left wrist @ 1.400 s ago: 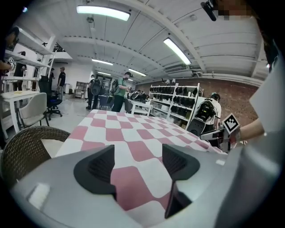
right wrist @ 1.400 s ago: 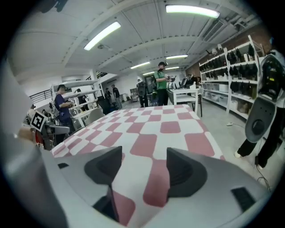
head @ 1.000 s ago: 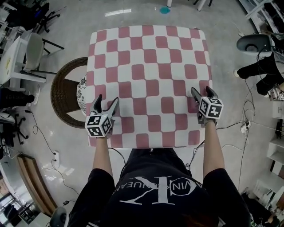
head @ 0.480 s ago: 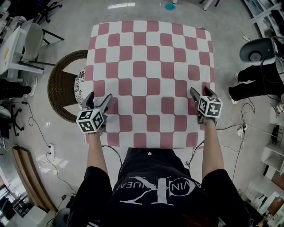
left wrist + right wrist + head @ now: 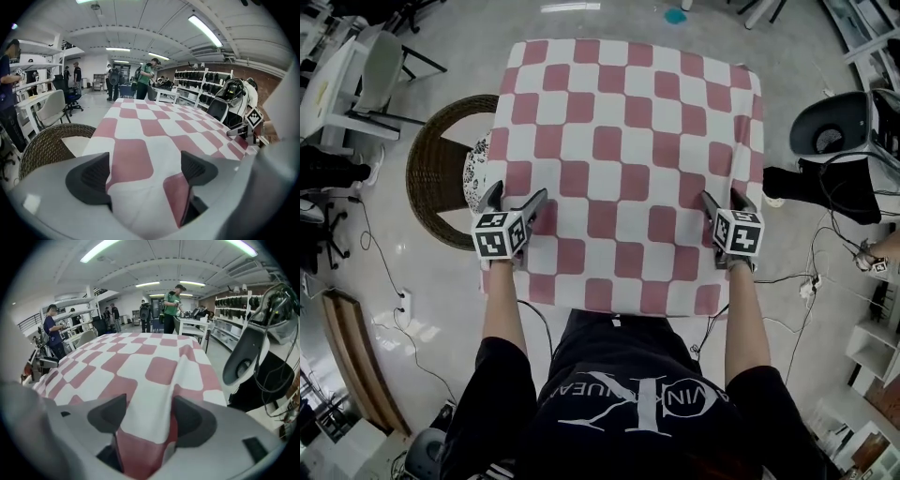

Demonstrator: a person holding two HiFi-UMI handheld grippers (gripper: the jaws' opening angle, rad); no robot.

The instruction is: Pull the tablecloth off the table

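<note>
A red-and-white checked tablecloth [image 5: 628, 159] covers the square table. My left gripper [image 5: 517, 192] is at the cloth's near-left edge. Its jaws are opening wide; the cloth's edge [image 5: 150, 136] lies between them and the pads [image 5: 96, 176] do not press it. My right gripper [image 5: 723, 197] is at the near-right edge. In the right gripper view a raised fold of the cloth [image 5: 140, 366] fills the gap of that gripper [image 5: 147, 416] and is pinched there, with a ridge running away from it.
A round wicker chair [image 5: 441, 187] stands against the table's left side. A white chair [image 5: 375, 75] is further left, a grey shell seat [image 5: 834, 127] to the right. Cables [image 5: 811, 281] trail on the floor. Several people stand at the room's far end [image 5: 145, 84].
My left gripper has slid out to the cloth's left edge and its jaws have spread wider. The right gripper has kept its place at the right edge.
</note>
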